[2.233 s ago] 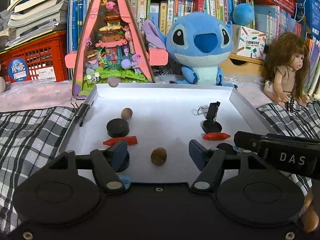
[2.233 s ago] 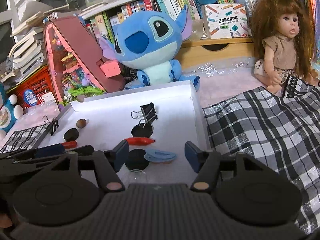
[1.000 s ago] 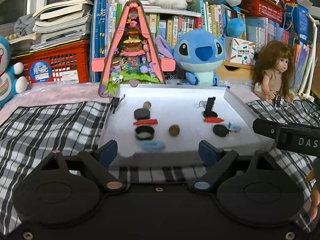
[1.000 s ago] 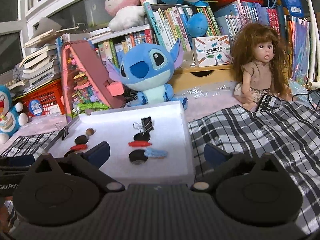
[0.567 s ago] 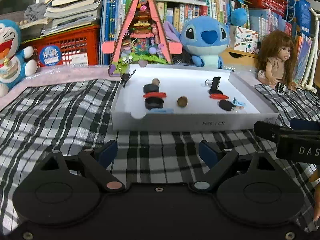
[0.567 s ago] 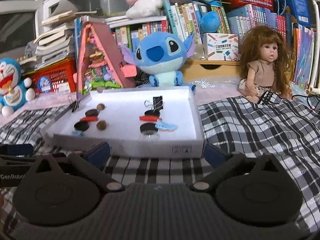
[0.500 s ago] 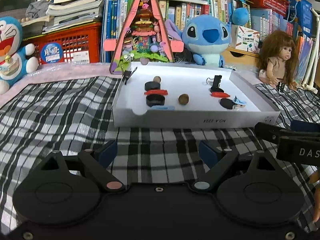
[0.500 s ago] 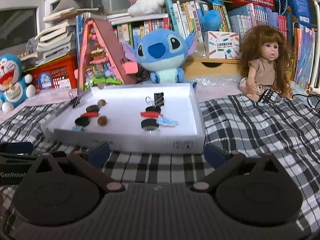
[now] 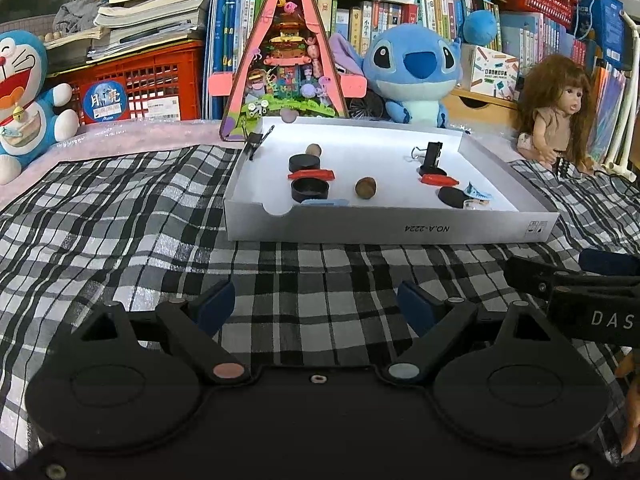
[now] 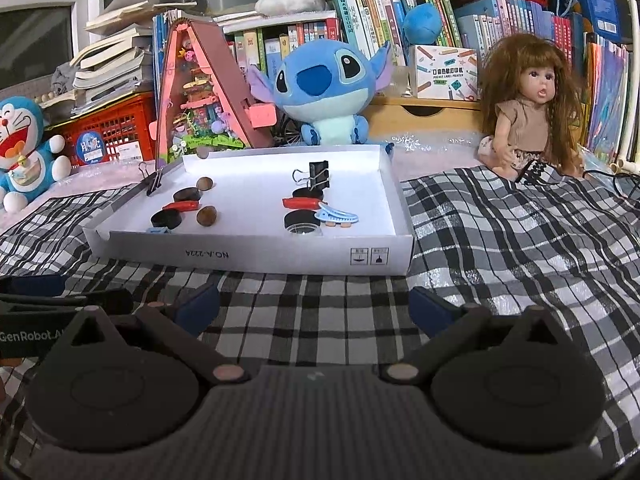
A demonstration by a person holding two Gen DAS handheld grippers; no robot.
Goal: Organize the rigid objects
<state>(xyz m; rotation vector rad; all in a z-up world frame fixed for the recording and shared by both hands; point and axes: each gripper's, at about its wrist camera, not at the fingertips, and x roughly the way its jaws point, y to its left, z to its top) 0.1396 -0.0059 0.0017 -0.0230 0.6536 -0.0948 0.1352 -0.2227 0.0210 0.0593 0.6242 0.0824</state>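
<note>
small items lie grouped in two columns inside the white tray (image 9: 384, 232); left gripper (image 9: 312, 304) and right gripper (image 10: 314, 306) hang released, empty, short of it.

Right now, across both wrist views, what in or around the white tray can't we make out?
- Light blue clip at the front left of the white cardboard tray: right wrist view, the front wall hides most of it.
- Clear round piece by the black disc: right wrist view, the wall cuts its lower part.
- Right tool: left wrist view, cut off by the picture edge.
- Small symbols on the tray front: too small to read.
</note>
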